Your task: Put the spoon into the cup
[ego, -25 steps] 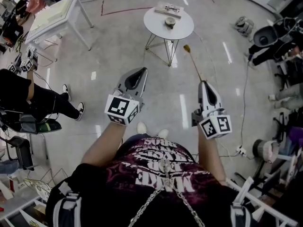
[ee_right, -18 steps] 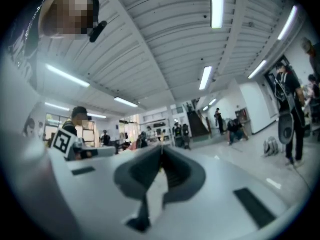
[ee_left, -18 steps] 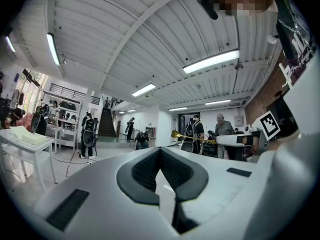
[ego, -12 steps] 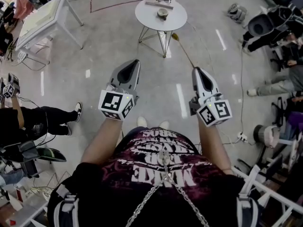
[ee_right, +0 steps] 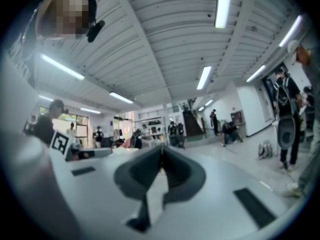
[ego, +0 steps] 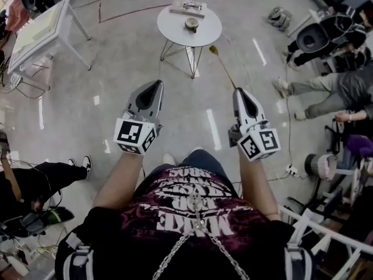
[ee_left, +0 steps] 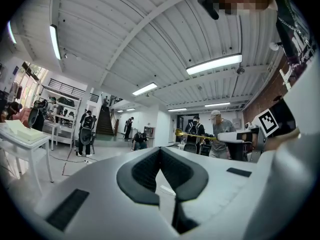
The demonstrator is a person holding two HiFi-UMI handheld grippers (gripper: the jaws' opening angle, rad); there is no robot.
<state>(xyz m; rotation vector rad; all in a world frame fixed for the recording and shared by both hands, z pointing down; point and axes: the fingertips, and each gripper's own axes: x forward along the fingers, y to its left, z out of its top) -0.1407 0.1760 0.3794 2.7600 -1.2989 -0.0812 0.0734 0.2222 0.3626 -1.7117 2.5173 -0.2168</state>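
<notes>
Right now, a person stands on a polished floor with a handheld gripper in each hand, both held out level in front of the body. The right gripper (ego: 239,92) has its jaws clamped on the handle end of a long, thin spoon (ego: 224,67), whose gold bowl sticks out ahead in the air. The left gripper (ego: 156,86) has its jaws together on nothing. The cup (ego: 191,24) sits near the middle of a small round white table (ego: 175,32), well ahead of the spoon's tip. A flat book-like object (ego: 187,6) lies near it on the far side. Other people sit around the edges of the room.

The step in hand looks like the approach to the table. To do it well, I would say the spoon should be carried up until its bowl is over the cup's mouth, then tipped bowl-down before the jaws let go. The cup looks small and the spoon long, so a drop from high up or off-centre could topple it. The free left gripper could steady the cup's side.
</notes>
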